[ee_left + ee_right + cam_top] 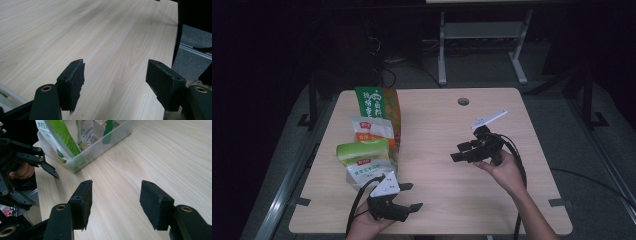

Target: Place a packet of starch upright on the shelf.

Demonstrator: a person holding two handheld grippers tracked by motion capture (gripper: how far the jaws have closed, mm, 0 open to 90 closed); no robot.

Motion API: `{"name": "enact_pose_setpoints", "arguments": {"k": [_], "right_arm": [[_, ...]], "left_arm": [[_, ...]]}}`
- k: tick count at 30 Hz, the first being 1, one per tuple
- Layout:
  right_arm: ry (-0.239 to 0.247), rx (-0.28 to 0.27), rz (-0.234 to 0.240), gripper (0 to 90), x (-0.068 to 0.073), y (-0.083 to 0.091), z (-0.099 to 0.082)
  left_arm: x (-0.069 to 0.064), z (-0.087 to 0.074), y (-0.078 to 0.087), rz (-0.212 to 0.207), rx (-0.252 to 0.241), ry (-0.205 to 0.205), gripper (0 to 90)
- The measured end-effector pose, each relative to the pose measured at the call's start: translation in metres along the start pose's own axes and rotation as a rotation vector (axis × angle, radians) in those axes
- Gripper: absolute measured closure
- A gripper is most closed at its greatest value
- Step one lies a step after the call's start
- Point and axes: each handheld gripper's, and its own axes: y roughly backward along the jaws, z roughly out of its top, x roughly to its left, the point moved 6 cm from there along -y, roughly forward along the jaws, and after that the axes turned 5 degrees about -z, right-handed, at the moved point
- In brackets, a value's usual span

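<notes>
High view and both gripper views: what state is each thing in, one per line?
Left gripper: open, nothing between the jaws, at the table's near edge.
Right gripper: open, empty, pointed toward the bin.
Bin: clear plastic, upright on the table, holding pouches.
Pouches: standing upright in the bin, sealed as far as can be told.
Table: bare wood around the grippers.

Left gripper [408, 196] low at the near edge, jaws wide apart and empty, pads [76, 83] bare, hand [368, 225] beneath its body. Right gripper [458, 152] farther out, pointing toward the left one, jaws parted with nothing between, hand [504, 170] behind.
</notes>
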Motion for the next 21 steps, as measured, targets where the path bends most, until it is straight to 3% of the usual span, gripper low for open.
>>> {"name": "enact_pose_setpoints", "arguments": {"k": [21], "right_arm": [[-0.069, -0.005, -0.034, 41.2, -0.018, 0.021, -0.049]], "left_arm": [[0.001, -0.002, -0.002, 0.000, 0.005, 0.004, 30.2]]}}
